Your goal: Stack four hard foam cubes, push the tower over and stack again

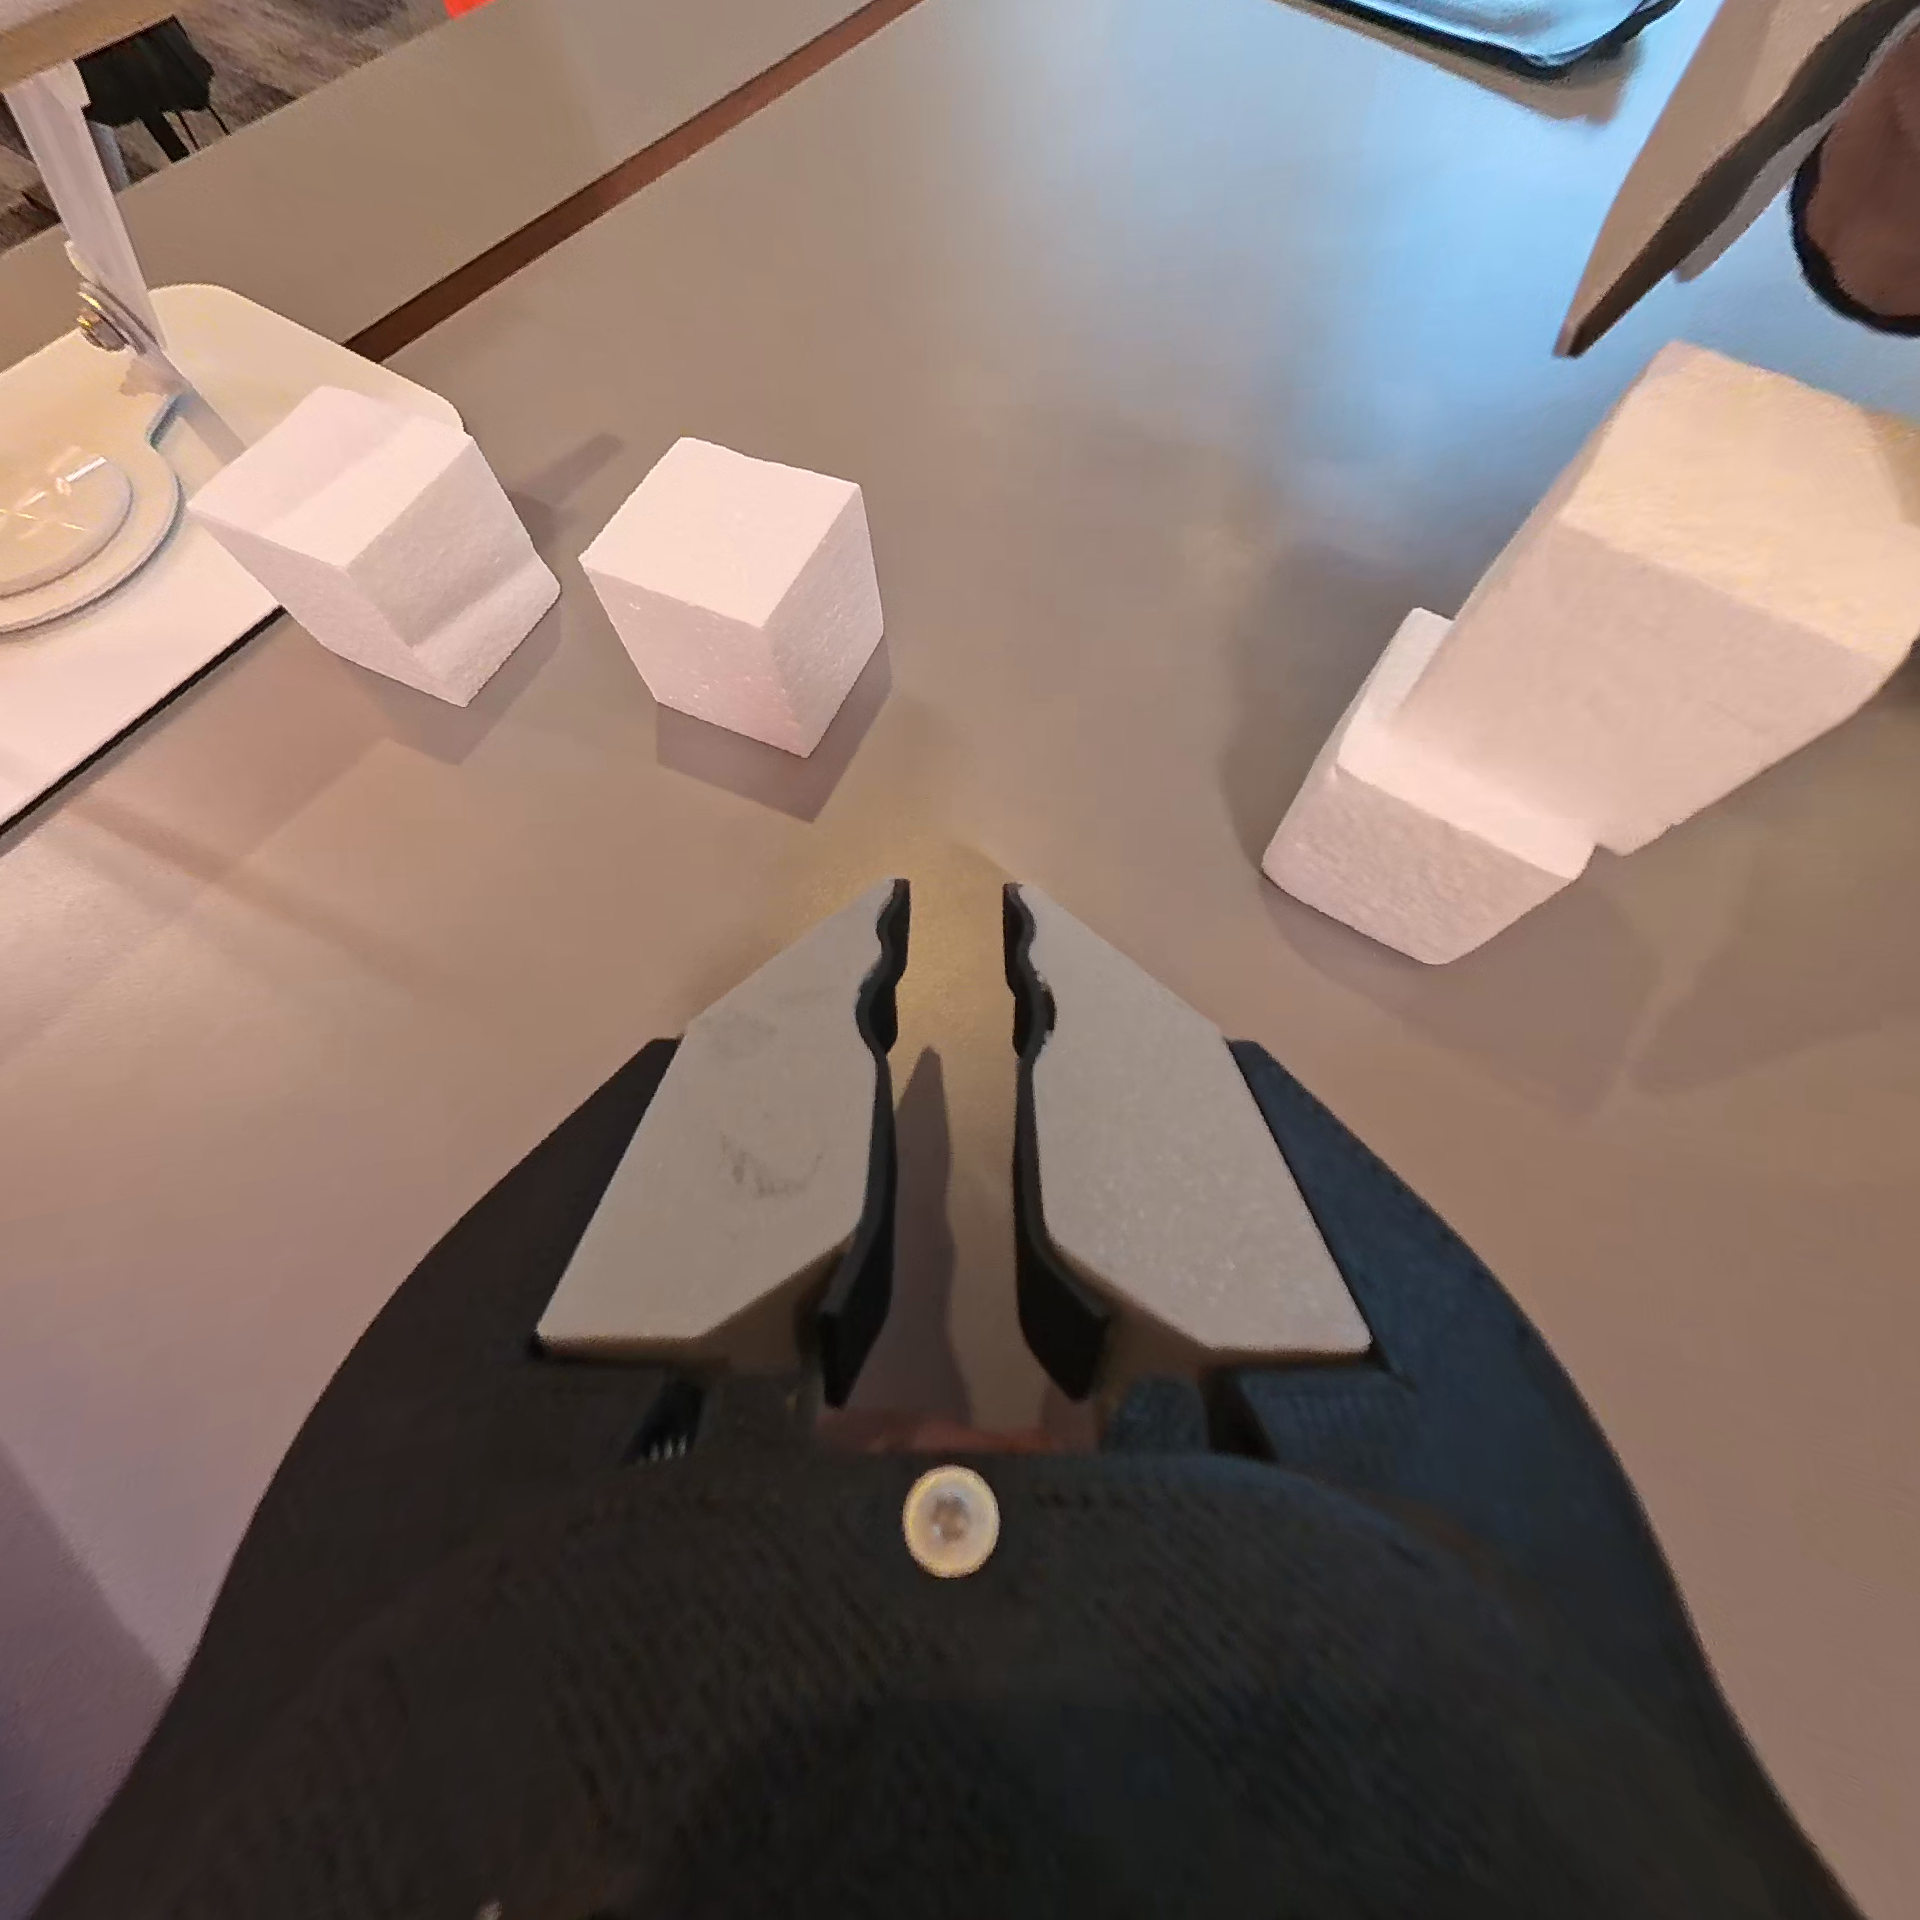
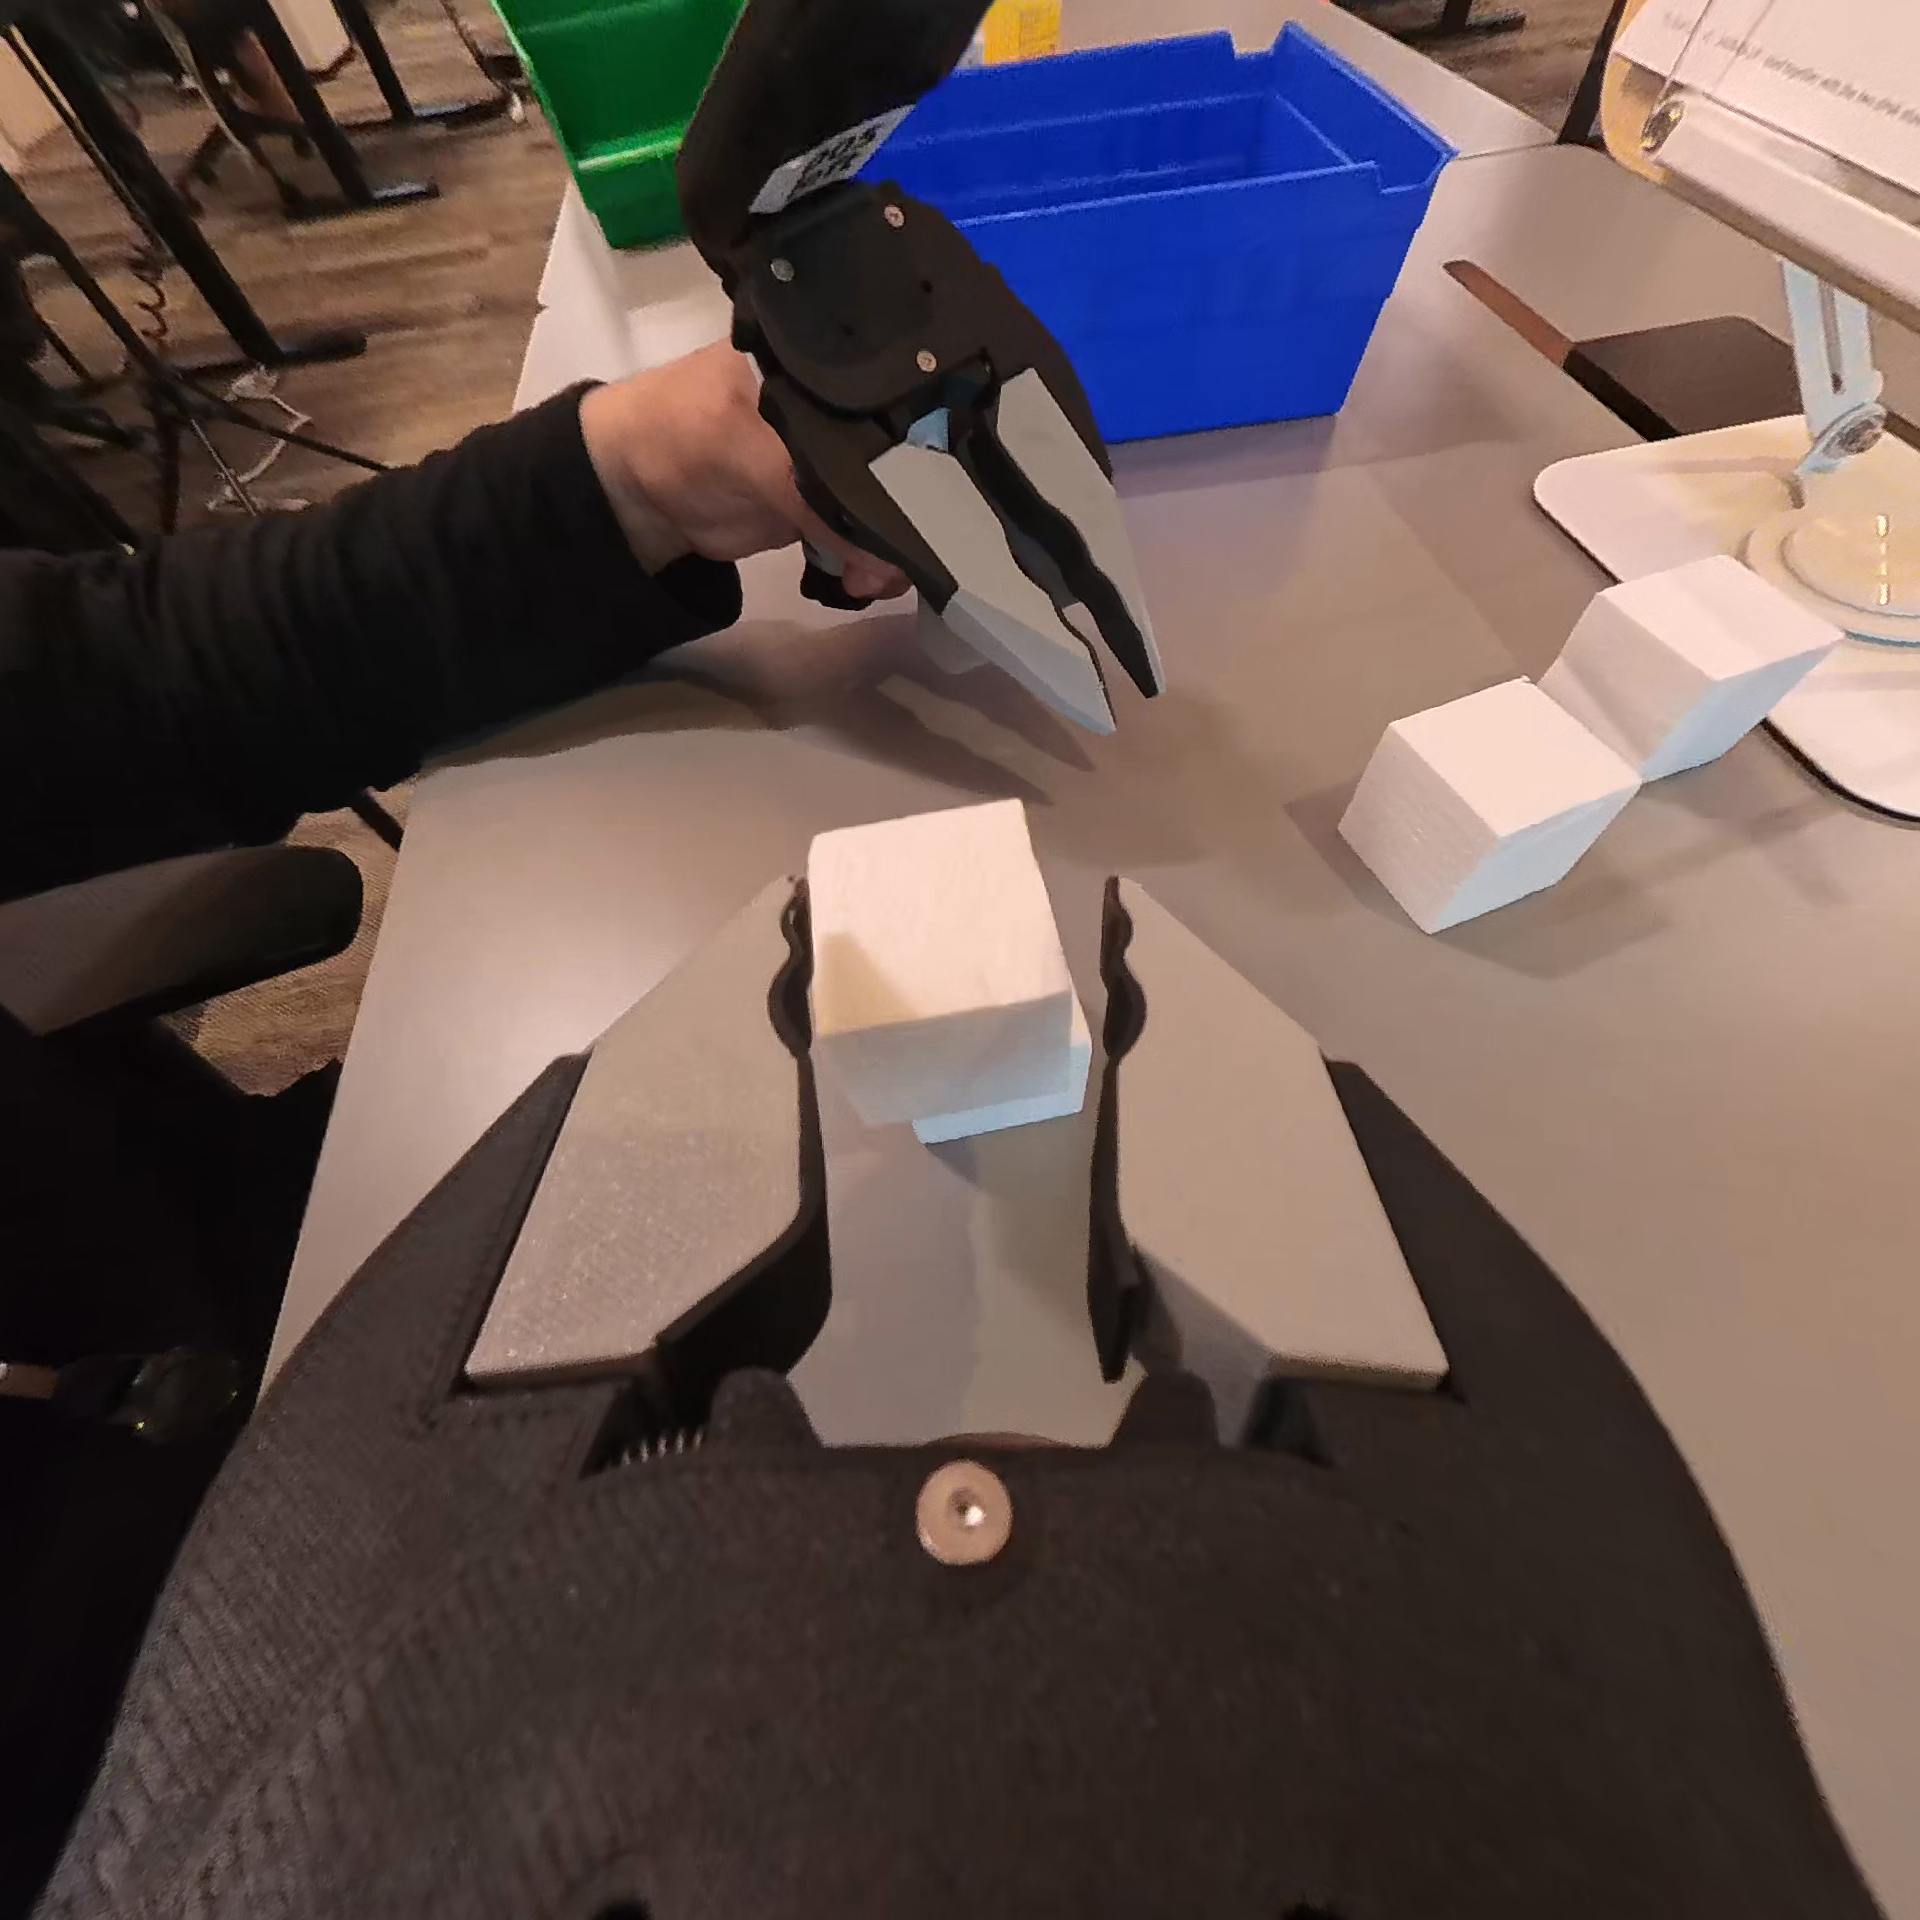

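Observation:
Two white foam cubes are stacked, the upper one (image 2: 935, 966) sitting skewed on the lower one (image 2: 997, 1122). In the left wrist view the stack stands at the right, upper cube (image 1: 1662, 623) on lower cube (image 1: 1423, 862). My right gripper (image 2: 956, 894) is open and hovers just over the upper cube, jaws to either side; one of its fingers (image 1: 1704, 197) shows above the stack. Two more cubes lie apart to the side: a nearer one (image 2: 1486, 810) (image 1: 738, 592) and a farther one (image 2: 1694, 665) (image 1: 384, 540). My left gripper (image 1: 956, 894) (image 2: 1127, 701) is empty above the table, jaws a narrow gap apart.
The farther cube rests against the white stand base (image 2: 1662, 499) (image 1: 104, 644). A blue bin (image 2: 1195, 239) and a green bin (image 2: 623, 114) stand at the table's far side. A black-sleeved arm (image 2: 312, 623) reaches over the table's left edge. My right fingertips sit around 15 cm from my left ones. The white stand base (image 1: 104, 644) lies some 25 cm from my left tips, 35 cm from my right tips.

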Motion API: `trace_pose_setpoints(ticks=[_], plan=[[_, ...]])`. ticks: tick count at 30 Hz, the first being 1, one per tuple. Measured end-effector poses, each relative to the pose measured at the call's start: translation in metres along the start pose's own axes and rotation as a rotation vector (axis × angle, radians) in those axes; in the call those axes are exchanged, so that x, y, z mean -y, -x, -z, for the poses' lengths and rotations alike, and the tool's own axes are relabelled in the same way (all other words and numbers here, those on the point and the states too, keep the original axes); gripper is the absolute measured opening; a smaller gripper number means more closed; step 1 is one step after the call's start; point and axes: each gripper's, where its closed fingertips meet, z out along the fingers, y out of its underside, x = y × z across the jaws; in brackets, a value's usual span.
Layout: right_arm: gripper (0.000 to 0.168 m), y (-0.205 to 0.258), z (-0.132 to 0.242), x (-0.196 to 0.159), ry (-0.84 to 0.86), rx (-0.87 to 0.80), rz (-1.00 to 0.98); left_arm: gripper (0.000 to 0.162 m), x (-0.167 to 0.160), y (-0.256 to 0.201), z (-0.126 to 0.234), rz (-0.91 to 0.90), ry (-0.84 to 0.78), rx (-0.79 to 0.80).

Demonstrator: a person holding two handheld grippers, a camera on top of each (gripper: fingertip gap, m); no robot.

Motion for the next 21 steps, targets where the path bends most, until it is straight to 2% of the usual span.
trace_pose_setpoints(ticks=[13,21], plan=[[0.054,-0.001,-0.008,-0.014,0.068,-0.031,0.057,0.016,0.0,-0.002,0.0,-0.005,0.001,-0.006],[0.052,-0.001,-0.012,-0.003,0.046,0.001,0.058,0.016,0.0,-0.003,-0.001,-0.009,0.004,-0.007]])
